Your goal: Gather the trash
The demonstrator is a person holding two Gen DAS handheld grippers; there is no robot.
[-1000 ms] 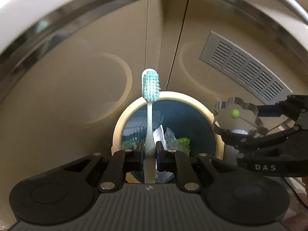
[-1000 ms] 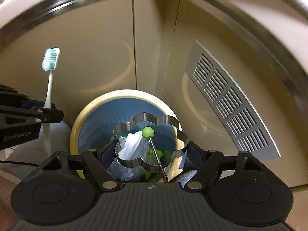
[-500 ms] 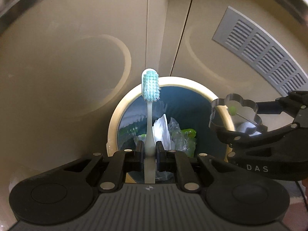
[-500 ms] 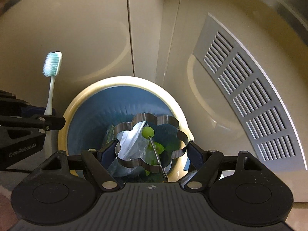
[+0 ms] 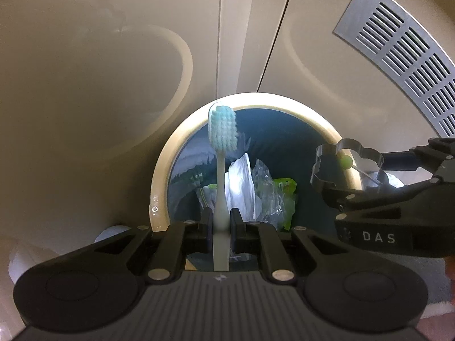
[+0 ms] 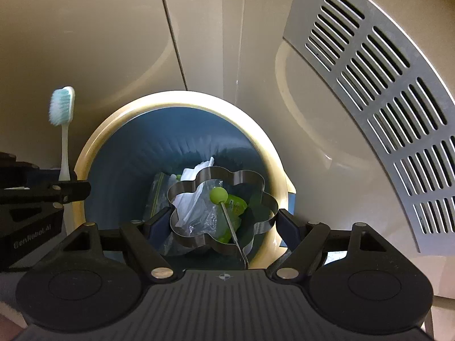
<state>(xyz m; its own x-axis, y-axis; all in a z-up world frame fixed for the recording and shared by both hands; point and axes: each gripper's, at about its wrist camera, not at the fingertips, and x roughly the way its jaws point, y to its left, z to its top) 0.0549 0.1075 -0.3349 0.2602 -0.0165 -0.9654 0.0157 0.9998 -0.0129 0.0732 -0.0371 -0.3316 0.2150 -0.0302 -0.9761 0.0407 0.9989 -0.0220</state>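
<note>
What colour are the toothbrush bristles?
Light teal and white on the toothbrush; clearest in the left wrist view.

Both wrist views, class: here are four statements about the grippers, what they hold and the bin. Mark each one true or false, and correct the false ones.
1. The left gripper holds a toothbrush by its handle. True.
2. The right gripper holds a star-shaped plastic cup. False: a flower-shaped metal ring.
3. The bin is empty. False: crumpled wrappers lie inside.
4. The toothbrush bristles are at the end away from the left gripper. True.
</note>
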